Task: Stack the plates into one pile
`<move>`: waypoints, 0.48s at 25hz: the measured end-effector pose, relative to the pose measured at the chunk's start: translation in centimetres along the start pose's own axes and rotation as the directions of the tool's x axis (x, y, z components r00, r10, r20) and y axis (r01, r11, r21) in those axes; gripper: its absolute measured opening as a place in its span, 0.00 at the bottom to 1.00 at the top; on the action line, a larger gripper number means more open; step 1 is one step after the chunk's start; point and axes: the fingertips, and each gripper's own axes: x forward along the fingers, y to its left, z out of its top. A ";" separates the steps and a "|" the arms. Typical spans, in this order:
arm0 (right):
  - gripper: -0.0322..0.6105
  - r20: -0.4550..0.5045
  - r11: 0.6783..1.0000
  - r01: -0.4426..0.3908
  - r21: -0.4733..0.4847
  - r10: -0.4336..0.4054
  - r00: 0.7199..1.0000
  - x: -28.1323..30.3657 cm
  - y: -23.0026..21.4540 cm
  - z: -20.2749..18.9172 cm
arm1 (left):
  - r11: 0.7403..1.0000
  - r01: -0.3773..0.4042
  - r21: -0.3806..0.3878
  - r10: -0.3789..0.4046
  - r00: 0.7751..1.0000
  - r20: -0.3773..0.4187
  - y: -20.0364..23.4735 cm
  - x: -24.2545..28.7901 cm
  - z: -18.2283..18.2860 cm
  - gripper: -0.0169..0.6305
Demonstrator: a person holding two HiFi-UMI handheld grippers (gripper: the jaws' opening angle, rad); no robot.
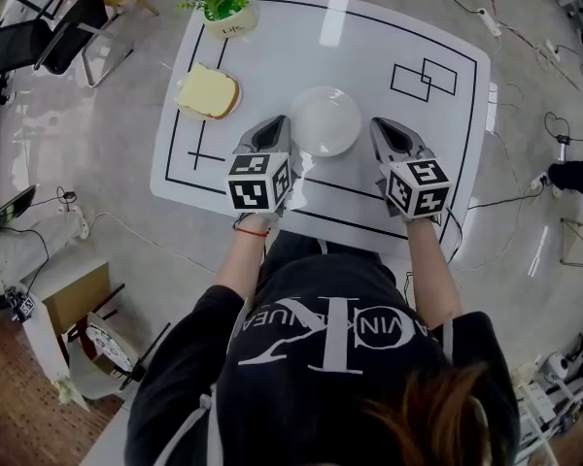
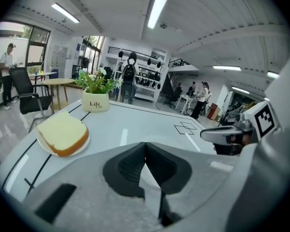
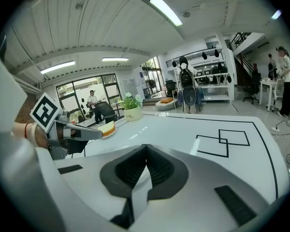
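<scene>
Left hand-held gripper (image 1: 280, 124), right hand-held gripper (image 1: 381, 127): jaws pressed together, flanking plate (image 1: 325, 119) at worktop (image 1: 301, 47) centre. Rim hold unclear; plate may slip. Bread plate (image 2: 42, 146) upper left: stacking on bread (image 1: 207, 90) tilts pile.

We hold our grey left gripper (image 1: 277, 124) and grey right gripper (image 1: 381, 126) either side of the white round plate (image 1: 325, 119), jaws closed, empty, forearms outstretched.

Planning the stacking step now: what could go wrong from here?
The bread slice lies on the second plate: the empty plate stacked on top would squash it; stacked the other way, a tilt could slide it off. The left gripper and right gripper, both shut beside the empty plate, could shove it.
</scene>
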 end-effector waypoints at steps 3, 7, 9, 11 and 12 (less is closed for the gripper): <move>0.05 0.029 1.000 -0.008 -0.011 0.008 1.000 -0.4 0.2 0.8 | 1.000 -0.009 0.016 0.008 0.999 0.041 0.3 -0.6 0.8 0.04; 0.05 0.065 0.999 -0.013 -0.033 0.015 0.998 -1.2 0.2 2.0 | 0.999 -0.026 0.040 0.023 0.996 0.090 0.6 -1.6 1.9 0.04; 0.05 0.085 0.999 -0.013 -0.043 0.016 0.996 -1.5 0.1 2.7 | 0.998 -0.033 0.051 0.026 0.992 0.126 0.7 -2.1 2.7 0.04; 0.05 0.100 0.999 -0.014 -0.052 0.020 0.995 -2.0 0.2 3.2 | 0.997 -0.043 0.063 0.032 0.986 0.163 0.8 -2.8 3.4 0.04; 0.05 0.107 0.998 -0.016 -0.057 0.022 0.994 -2.3 0.3 3.4 | 0.996 -0.050 0.070 0.036 0.983 0.180 0.9 -3.1 3.7 0.04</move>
